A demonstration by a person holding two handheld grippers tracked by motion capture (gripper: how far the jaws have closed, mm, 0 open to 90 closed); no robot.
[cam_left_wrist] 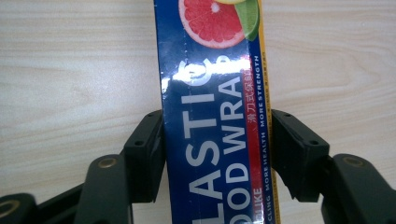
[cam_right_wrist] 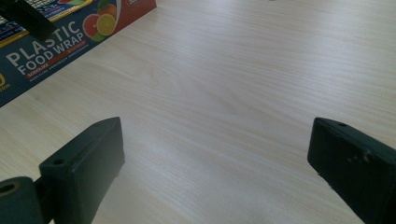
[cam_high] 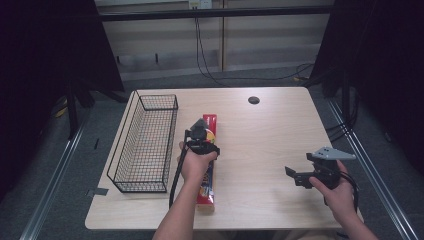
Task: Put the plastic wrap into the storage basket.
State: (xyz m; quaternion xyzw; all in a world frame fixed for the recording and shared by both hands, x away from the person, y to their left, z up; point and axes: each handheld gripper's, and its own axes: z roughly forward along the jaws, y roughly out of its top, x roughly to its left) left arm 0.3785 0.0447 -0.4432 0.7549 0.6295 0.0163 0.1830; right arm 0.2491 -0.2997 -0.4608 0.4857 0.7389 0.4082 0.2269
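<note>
Two grippers ours: left gripper (cam_left_wrist: 217,154) clamps wrap box (cam_left_wrist: 212,116) across short width, box flat on table (cam_high: 260,150), long axis away from us, basket (cam_high: 145,145) just left. Right gripper (cam_right_wrist: 215,163) gapes empty, well apart.

Wrap box (cam_high: 209,165) right of wire basket (cam_high: 145,145)

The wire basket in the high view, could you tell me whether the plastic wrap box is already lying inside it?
No, the plastic wrap box lies on the table just right of the wire basket, clamped in the left claw.
</note>
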